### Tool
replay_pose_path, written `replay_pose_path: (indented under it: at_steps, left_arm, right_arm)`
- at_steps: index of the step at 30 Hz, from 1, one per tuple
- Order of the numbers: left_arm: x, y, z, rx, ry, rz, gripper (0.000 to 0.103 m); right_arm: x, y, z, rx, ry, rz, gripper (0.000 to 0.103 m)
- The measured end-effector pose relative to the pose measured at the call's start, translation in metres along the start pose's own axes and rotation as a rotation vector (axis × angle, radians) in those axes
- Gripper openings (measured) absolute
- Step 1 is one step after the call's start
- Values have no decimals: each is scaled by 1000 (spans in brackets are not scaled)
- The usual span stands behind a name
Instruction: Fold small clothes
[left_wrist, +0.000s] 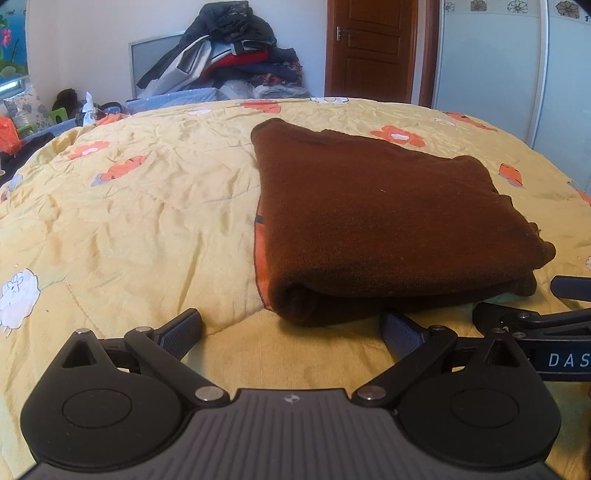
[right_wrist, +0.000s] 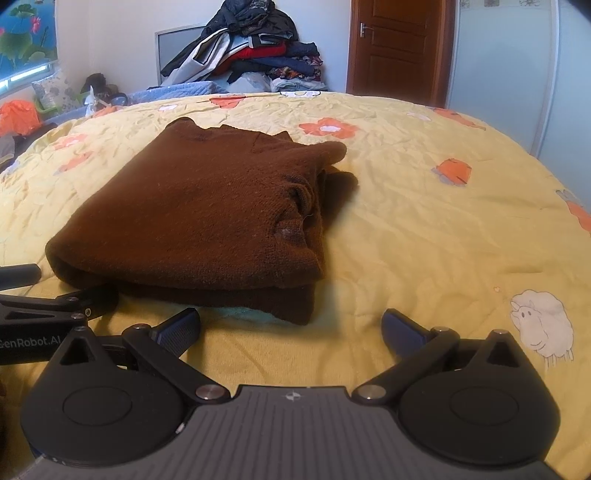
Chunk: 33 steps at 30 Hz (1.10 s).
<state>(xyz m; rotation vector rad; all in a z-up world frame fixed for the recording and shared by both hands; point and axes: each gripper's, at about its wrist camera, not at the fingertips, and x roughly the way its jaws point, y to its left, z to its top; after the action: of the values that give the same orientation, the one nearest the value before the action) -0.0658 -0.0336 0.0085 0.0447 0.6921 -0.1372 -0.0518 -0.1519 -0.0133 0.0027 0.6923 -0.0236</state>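
A brown knitted sweater (left_wrist: 384, 218) lies folded into a thick rectangle on the yellow flowered bedspread (left_wrist: 140, 206). It also shows in the right wrist view (right_wrist: 207, 214). My left gripper (left_wrist: 291, 328) is open and empty, just in front of the sweater's near left corner. My right gripper (right_wrist: 291, 326) is open and empty, just in front of the near right corner. Each gripper's side shows at the edge of the other's view: the right one (left_wrist: 546, 325) and the left one (right_wrist: 48, 306). Neither touches the sweater.
A heap of unfolded clothes (left_wrist: 229, 51) is piled behind the bed's far edge, also in the right wrist view (right_wrist: 255, 44). A wooden door (left_wrist: 369, 48) and a pale wardrobe (left_wrist: 491, 66) stand at the back right. Clutter (left_wrist: 22, 122) sits beyond the bed's left edge.
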Motion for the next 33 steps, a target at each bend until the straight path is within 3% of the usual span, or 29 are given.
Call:
replay_pose_path:
  at_steps: [10, 12, 18, 23, 27, 33]
  left_arm:
    - [0, 1, 3, 23, 27, -15, 103]
    - [-1, 2, 6, 28, 78, -19, 103]
    - [3, 1, 29, 88, 355, -68, 103]
    - [8, 3, 33, 123, 412, -93, 103]
    - [8, 4, 28, 94, 341, -79, 103]
    - [-9, 1, -2, 47, 88, -42, 103]
  right_arm:
    - [0, 2, 0, 6, -6, -10, 103]
    - [0, 1, 0, 6, -6, -10, 103]
    - [-1, 1, -1, 4, -8, -9, 103]
    - [-2, 1, -2, 5, -8, -10, 103]
    - [-2, 1, -2, 5, -8, -10, 103]
    - [-4, 0, -3, 2, -7, -4, 103]
